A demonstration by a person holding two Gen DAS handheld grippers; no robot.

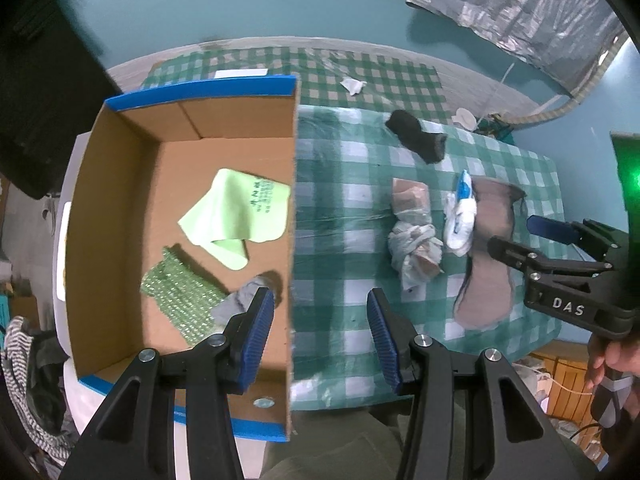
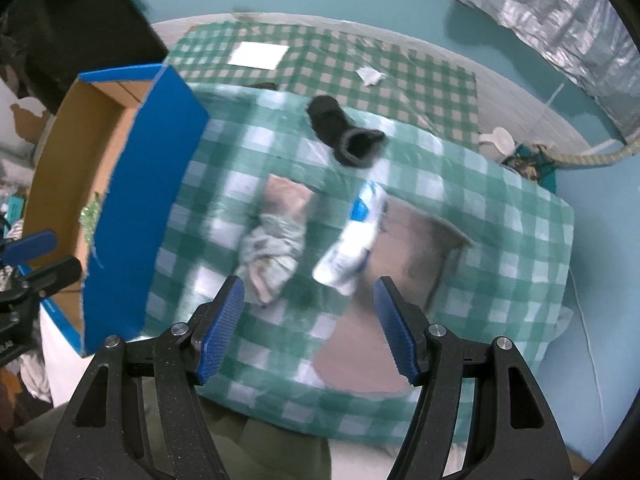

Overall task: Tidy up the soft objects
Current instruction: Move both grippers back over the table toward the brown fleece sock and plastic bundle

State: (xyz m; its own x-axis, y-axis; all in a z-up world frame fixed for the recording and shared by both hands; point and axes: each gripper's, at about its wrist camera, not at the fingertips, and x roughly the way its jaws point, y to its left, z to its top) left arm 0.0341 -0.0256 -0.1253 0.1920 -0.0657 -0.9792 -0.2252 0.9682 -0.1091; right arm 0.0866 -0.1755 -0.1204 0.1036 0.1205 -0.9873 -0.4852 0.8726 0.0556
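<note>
Three soft things lie in the box [image 1: 120, 200], four wait on the table [image 1: 340, 208], and both the left gripper [image 1: 320, 328] and right gripper [image 2: 308, 324] hang empty with jaws apart.

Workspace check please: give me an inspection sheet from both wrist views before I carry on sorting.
Surface: green-and-white checked tablecloth over the table.
Job's things: open cardboard box with blue outside holds a light green cloth, a sparkly green knitted piece and a grey sock. On the cloth lie a black sock, a crumpled white-and-tan bundle, a white-and-blue sock and a flat brown stocking.
Clutter: crumpled white paper scrap on the floor mat beyond.
Grippers: left hand-held gripper open, empty, over the box's edge; right hand-held gripper open, empty, above the bundles.
Cables: nothing seen.
Surroundings: teal floor, silver sheet.
</note>
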